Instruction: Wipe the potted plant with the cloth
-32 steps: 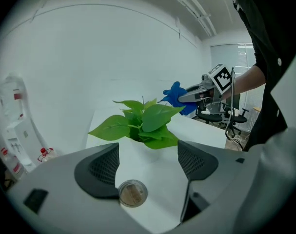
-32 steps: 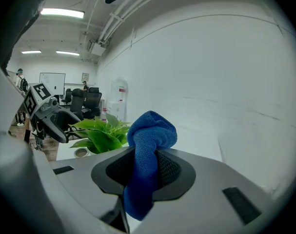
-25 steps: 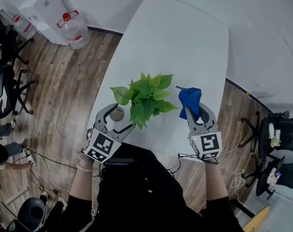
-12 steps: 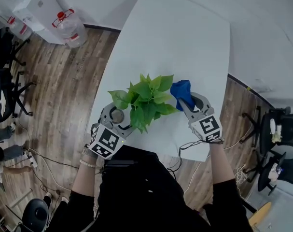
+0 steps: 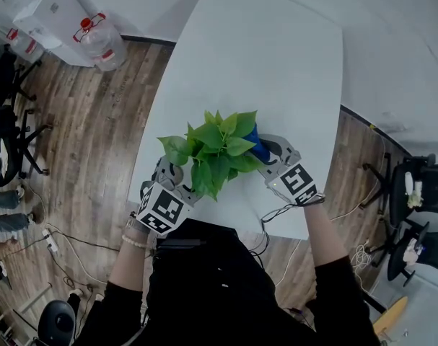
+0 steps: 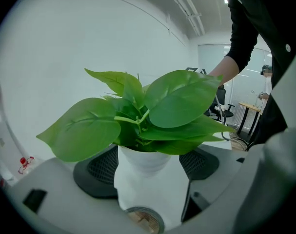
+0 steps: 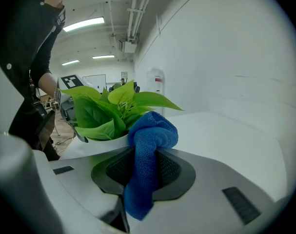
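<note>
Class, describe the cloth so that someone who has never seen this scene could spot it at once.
Find the white table and the leafy potted plant at its near edge. Beside the leaves, the right gripper pinches a bunched cloth, the only blue thing among the green and white.

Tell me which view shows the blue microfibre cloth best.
The right gripper view: the blue microfibre cloth fills the centre, pinched between the right tool's jaws. The head view shows only a sliver behind green leaves; the left gripper view shows none, just the white plant pot.
</note>
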The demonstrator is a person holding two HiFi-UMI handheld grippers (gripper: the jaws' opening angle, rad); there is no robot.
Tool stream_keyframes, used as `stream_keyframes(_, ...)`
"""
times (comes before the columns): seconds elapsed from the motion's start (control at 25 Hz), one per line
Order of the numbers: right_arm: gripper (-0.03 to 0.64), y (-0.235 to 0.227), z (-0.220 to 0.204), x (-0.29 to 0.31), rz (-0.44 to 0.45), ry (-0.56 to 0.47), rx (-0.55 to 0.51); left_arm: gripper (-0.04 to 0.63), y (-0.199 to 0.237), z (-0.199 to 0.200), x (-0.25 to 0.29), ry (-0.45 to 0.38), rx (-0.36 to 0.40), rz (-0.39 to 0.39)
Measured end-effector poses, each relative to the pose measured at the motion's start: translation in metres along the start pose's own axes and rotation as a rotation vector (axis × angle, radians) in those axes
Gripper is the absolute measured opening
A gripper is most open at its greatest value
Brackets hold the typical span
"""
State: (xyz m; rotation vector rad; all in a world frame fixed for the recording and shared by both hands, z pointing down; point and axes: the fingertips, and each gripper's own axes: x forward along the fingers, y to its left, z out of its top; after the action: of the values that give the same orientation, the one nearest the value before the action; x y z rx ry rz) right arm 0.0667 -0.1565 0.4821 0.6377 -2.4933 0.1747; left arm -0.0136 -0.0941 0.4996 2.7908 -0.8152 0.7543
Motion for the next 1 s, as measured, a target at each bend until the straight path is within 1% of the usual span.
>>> stream_keyframes(0.16,0.124,0.006,0.005,0.004,0.024,-0.027,0.015,0.377,0.000,0.001,0.001,-0.003,0.007,0.000)
stream_keyframes(0.32,0.124,0.009,0.005,0.006,0.029,-0.035,0.027,0.376,-0.001,0.001,0.002,-0.005,0.017,0.000)
stream_keyframes(0.64,0.124,0.013,0.001,0.006,0.016,-0.038,0.046,0.376,0.002,-0.001,0.001,-0.005,0.013,0.012)
stream_keyframes(1.0,0.124,0.027,-0.012,-0.004,-0.024,-0.028,0.071,0.376,0.002,-0.002,0.001,0.005,0.005,0.024)
